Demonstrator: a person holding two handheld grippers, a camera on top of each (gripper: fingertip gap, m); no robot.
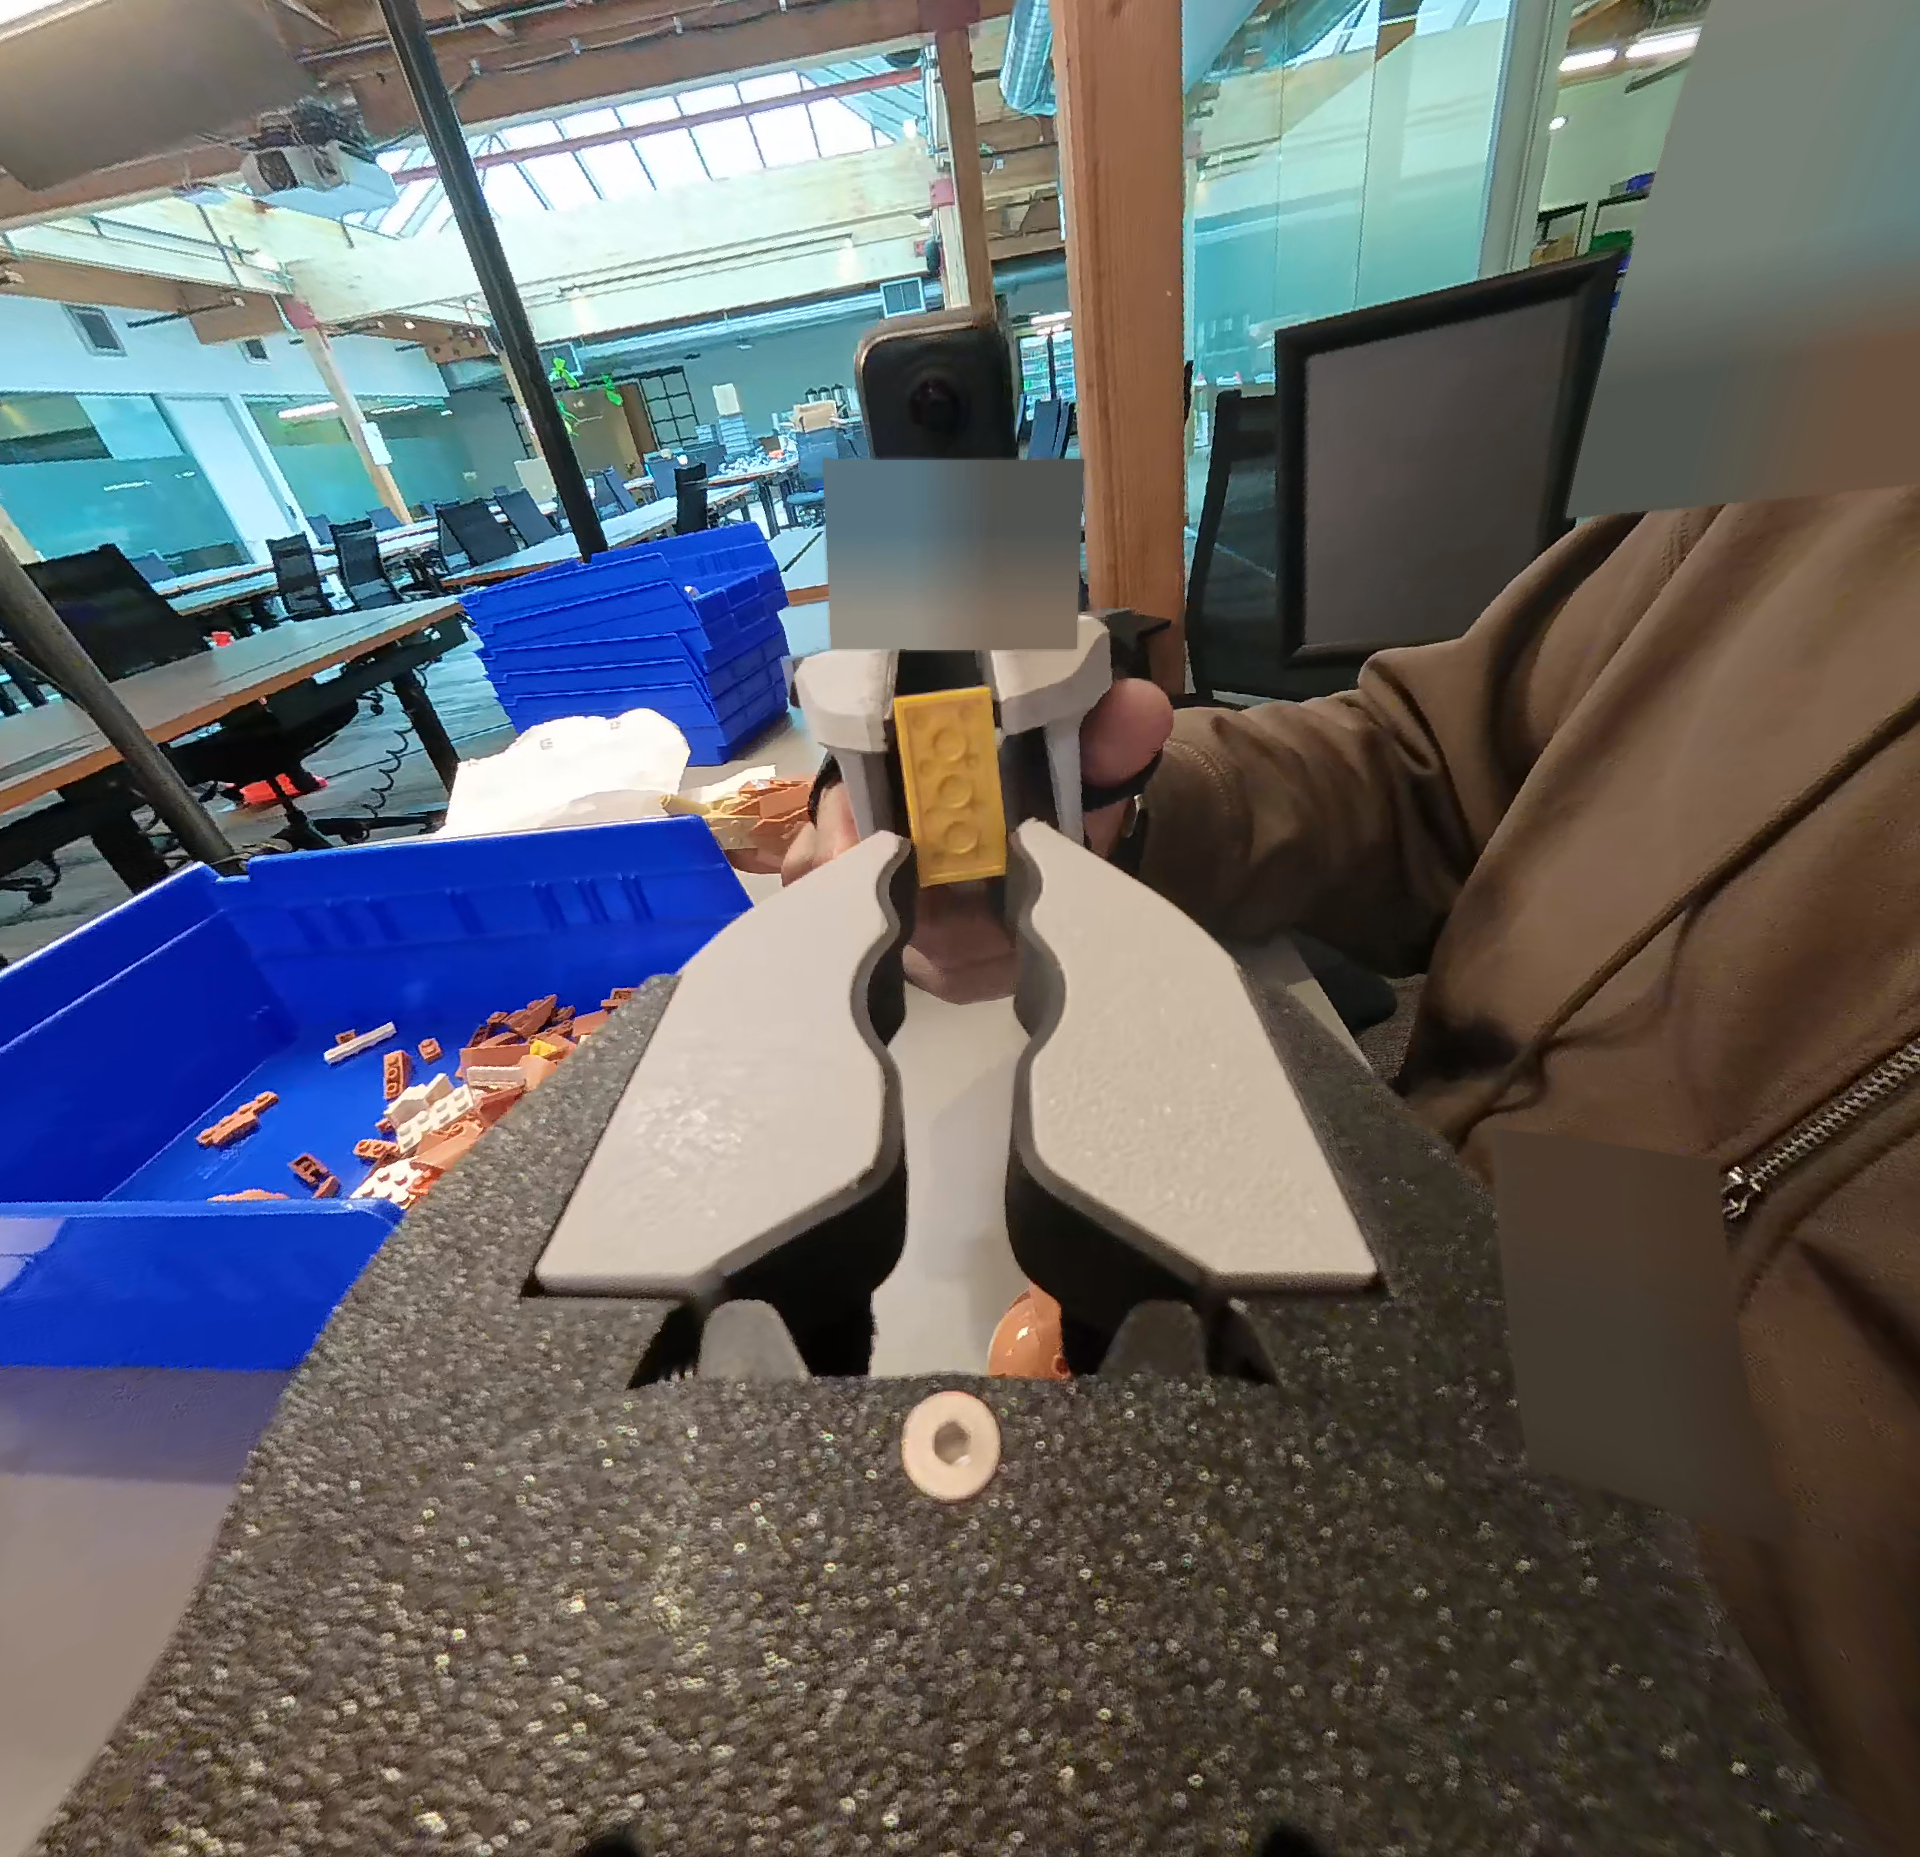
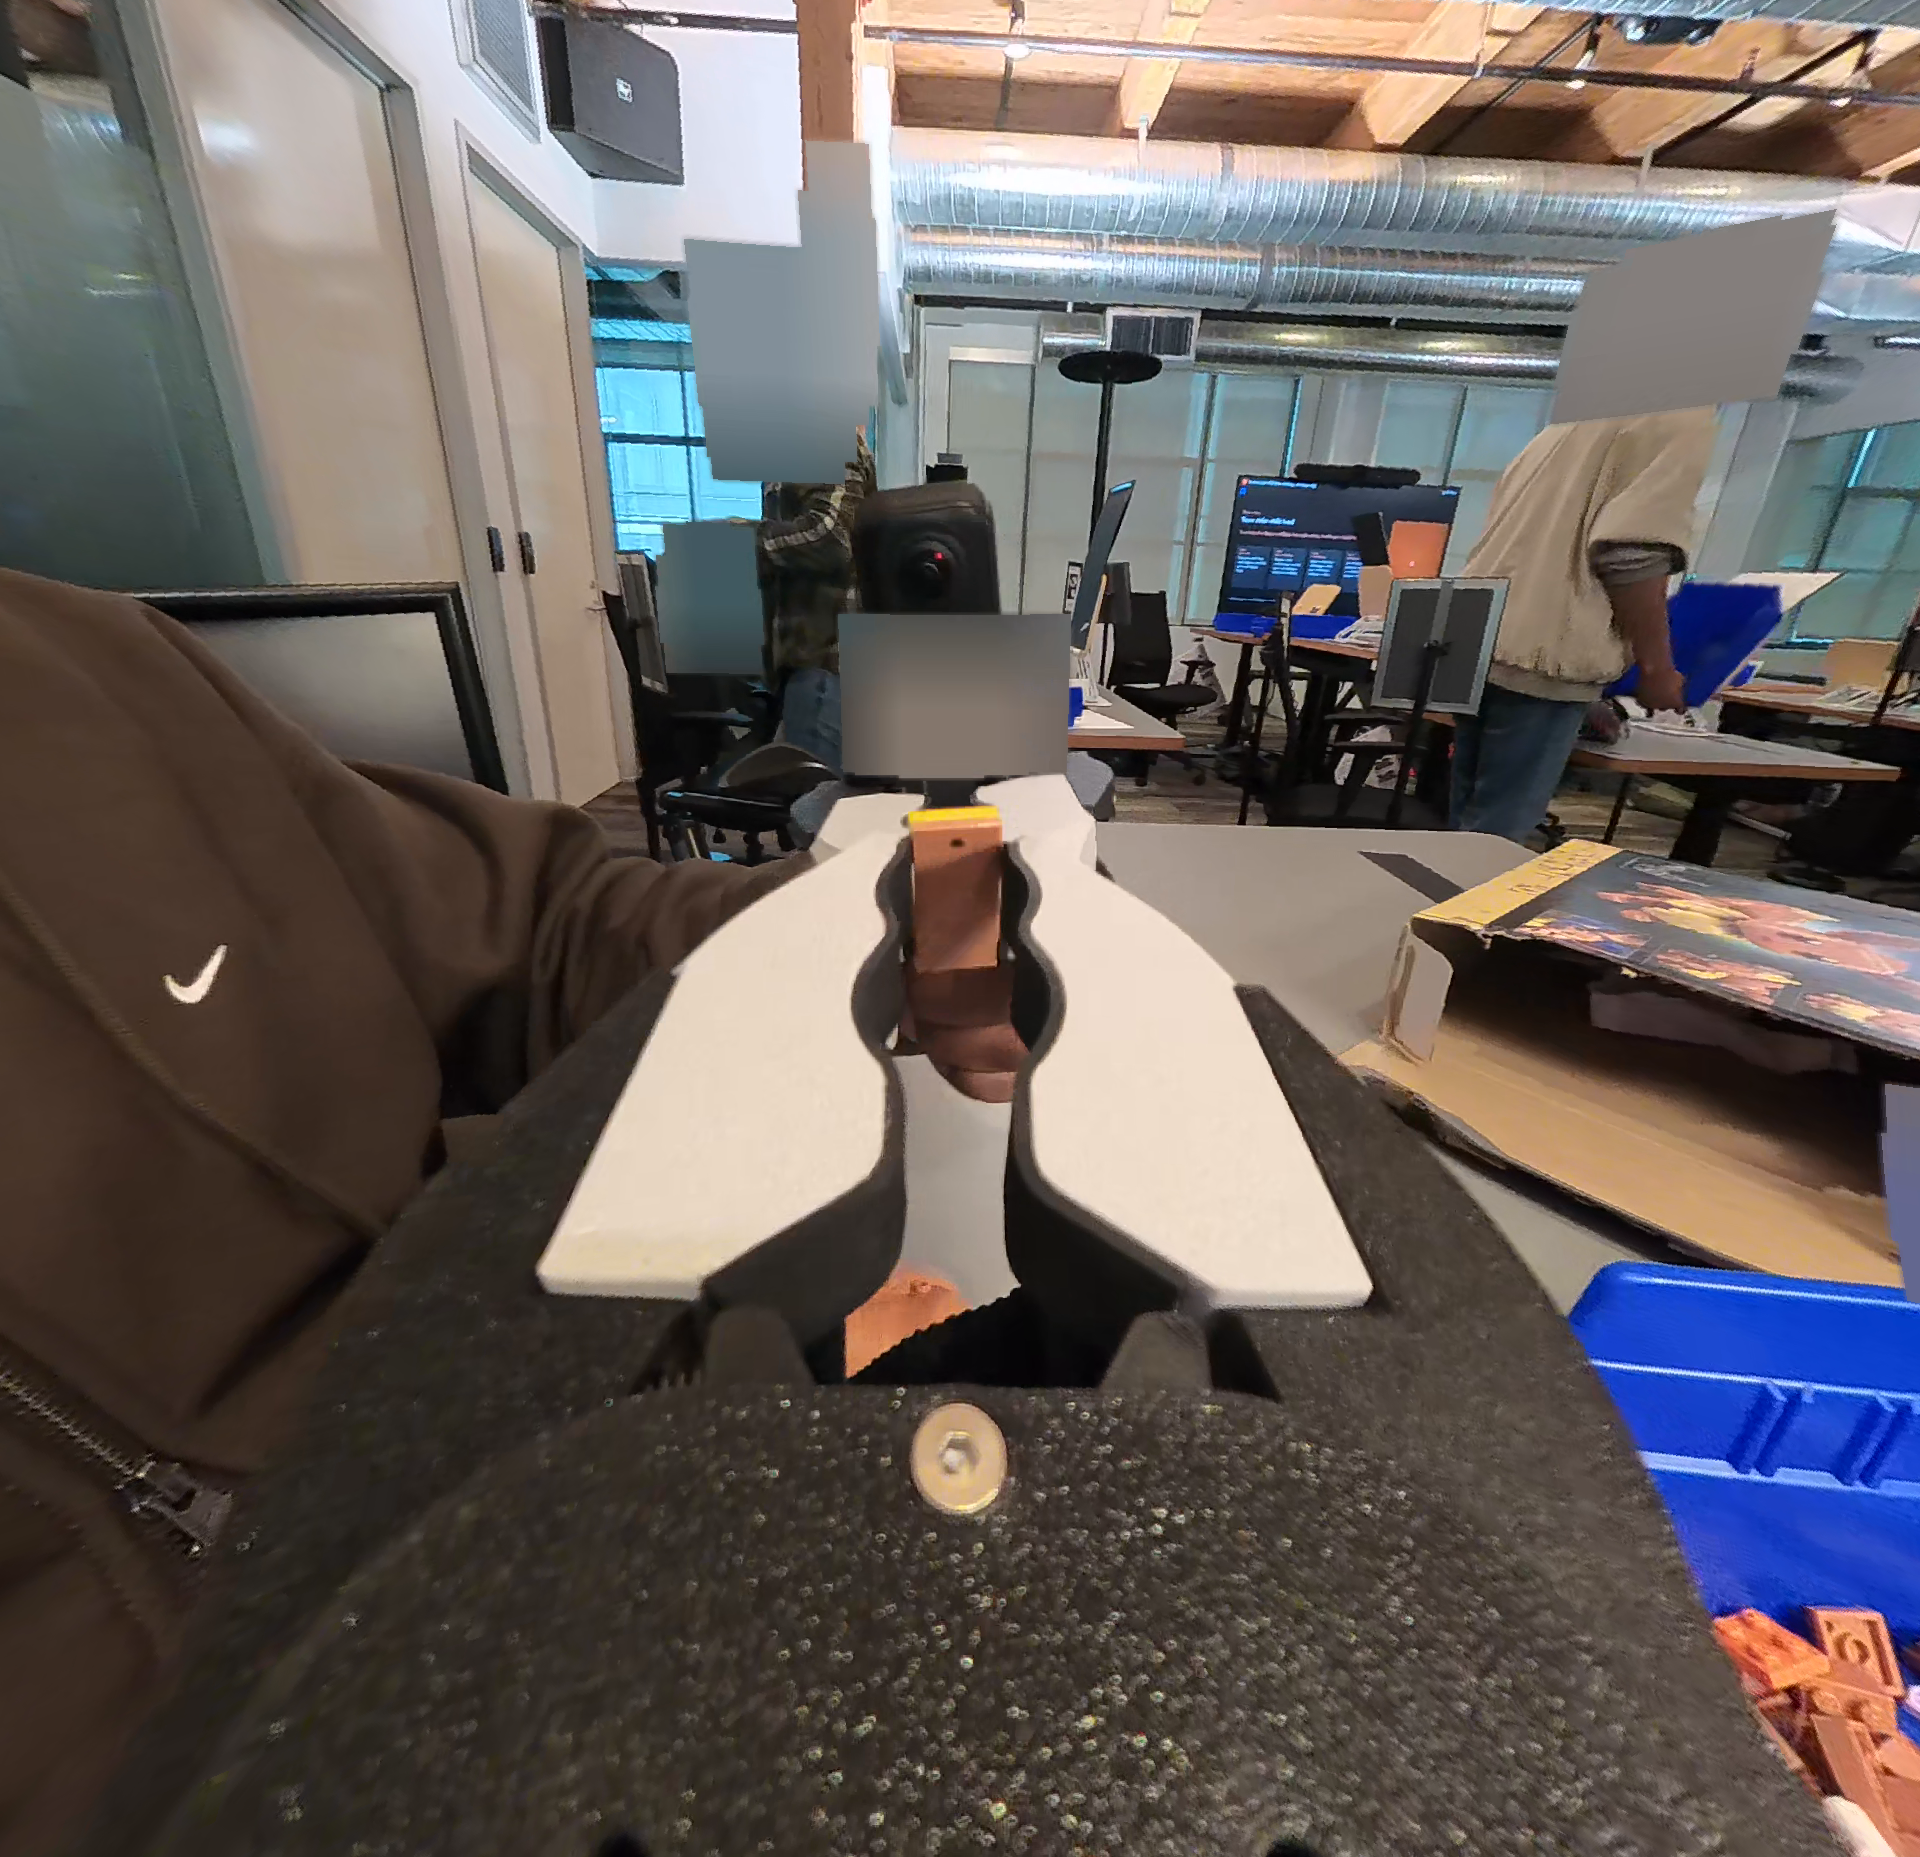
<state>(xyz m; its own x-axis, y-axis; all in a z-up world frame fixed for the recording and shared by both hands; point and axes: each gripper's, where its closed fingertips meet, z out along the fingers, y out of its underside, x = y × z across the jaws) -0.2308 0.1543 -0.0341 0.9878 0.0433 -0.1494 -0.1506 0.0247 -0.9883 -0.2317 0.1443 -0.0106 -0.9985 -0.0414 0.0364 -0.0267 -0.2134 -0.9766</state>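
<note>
My left gripper [image 1: 958, 862] is closed around the lower end of a yellow plate [image 1: 948, 784], whose round-marked face points at its camera. My right gripper [image 2: 954, 851] is shut on a brown brick [image 2: 954, 914] that stands upright between its fingers. The yellow plate [image 2: 953, 820] sits edge-on across the far end of that brick. The two grippers face each other tip to tip, above the grey table. The right gripper [image 1: 951, 727] shows behind the plate in the left wrist view, and the left gripper [image 2: 951, 805] shows behind it in the right wrist view.
A blue bin [image 1: 260, 976] with several loose brown and white bricks lies at the left, also in the right wrist view [image 2: 1766, 1392]. Behind are stacked blue bins [image 1: 644, 633], a white bag [image 1: 571, 768] and a monitor [image 1: 1444, 457]. An open cardboard box [image 2: 1662, 976] lies to the right. The holder's brown sleeve [image 1: 1455, 768] is close. The tips of both grippers are at nearly the same place.
</note>
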